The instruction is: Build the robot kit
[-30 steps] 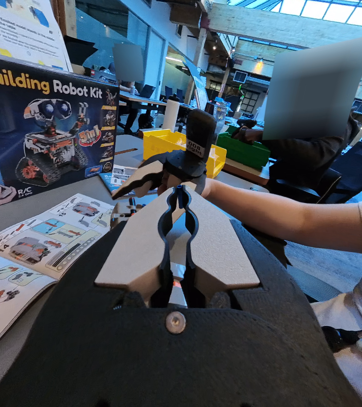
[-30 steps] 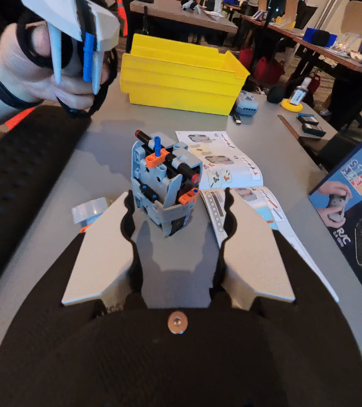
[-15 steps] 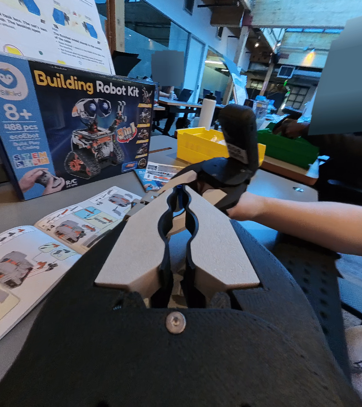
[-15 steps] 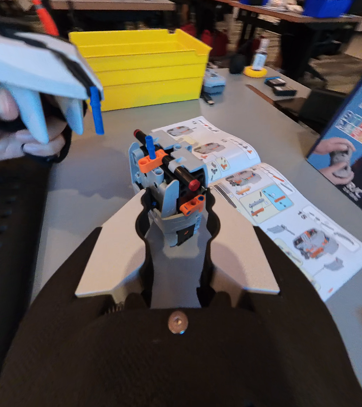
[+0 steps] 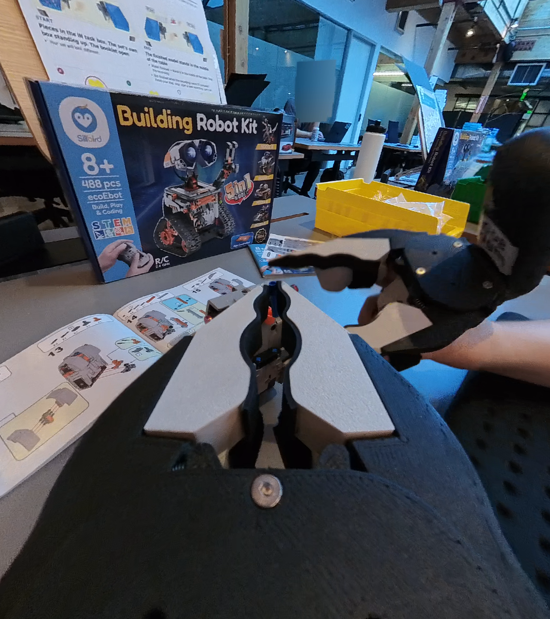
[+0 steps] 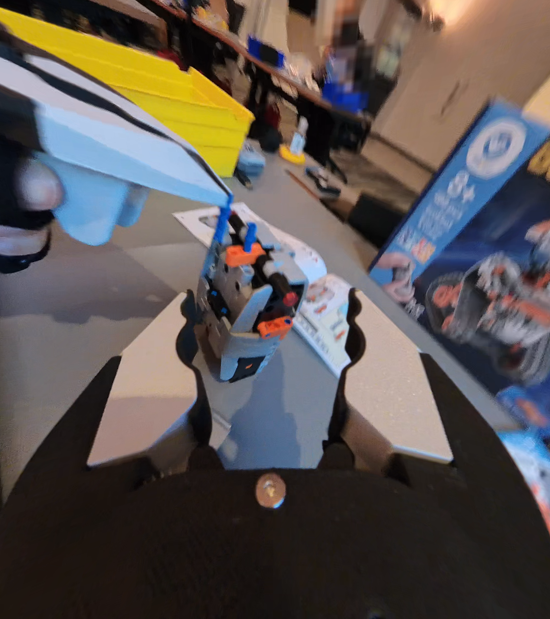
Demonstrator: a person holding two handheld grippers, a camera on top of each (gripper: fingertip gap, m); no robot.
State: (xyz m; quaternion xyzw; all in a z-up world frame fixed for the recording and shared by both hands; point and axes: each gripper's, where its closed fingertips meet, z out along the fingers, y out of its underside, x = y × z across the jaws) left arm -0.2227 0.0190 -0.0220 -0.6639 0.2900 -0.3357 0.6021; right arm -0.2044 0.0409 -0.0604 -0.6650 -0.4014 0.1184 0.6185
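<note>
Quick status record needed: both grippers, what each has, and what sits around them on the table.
left gripper: shut on blue pin, pin's lower end at the top of the grey brick assembly
right gripper: open, fingers either side of the assembly
assembly: on grey table
booklet: open, beside assembly
kit box: upright behind booklet
yellow bin: far side

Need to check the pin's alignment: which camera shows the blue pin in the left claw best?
The right wrist view: the blue pin hangs from the left claw, its lower end at the grey block assembly. In the left wrist view only the blue pin's tip peeks out.
</note>
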